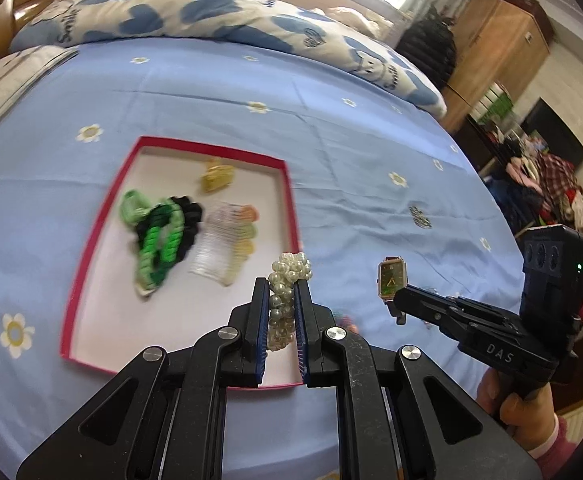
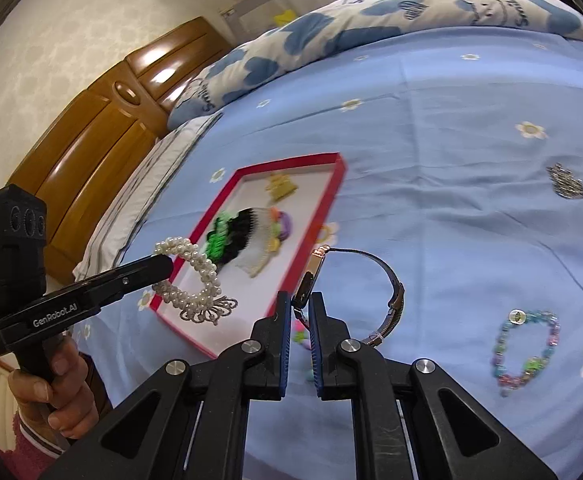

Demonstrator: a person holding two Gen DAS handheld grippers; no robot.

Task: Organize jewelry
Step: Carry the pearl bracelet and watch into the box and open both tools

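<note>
- Pearl-white beaded bracelet [image 1: 287, 300] pinched between the narrowed left tongs [image 1: 282, 280], held above the near right corner of the shallow red-rimmed box with a white floor [image 1: 91, 236]; probably carried there for dropping in with the rest.
- Seen from the right wrist, a silvery filigree charm [image 2: 211, 312] dangling off the pearl loop, over the box's near end.
- Gold-framed rectangular wristwatch with a dark green dial [image 1: 391, 280] clamped by the closed right tongs [image 2: 300, 300], gripped at the case so its dark mesh strap [image 2: 391, 292] arcs free to the right; lifted clear of the pale blue flowered bedsheet [image 2: 451, 220], just right of the box.
- Already in the box: a green-and-black woven band [image 1: 159, 240], a clear-toothed hair comb with pastel ornaments [image 1: 227, 240] and a small yellow clip [image 1: 216, 176], grouped in the far half, leaving the near half bare.
- Not yet collected on the sheet: a pastel multicoloured bead bracelet [image 2: 527, 352] and a small silvery sparkling piece [image 2: 567, 182], both well apart from the box.
- Box contents motion-blurred in both views, so details hard to make out.
- Something small and colourful [image 2: 301, 338] under the right tongs, mostly hidden; kind impossible to tell.
- Box's near edge cut off by the left tongs.
</note>
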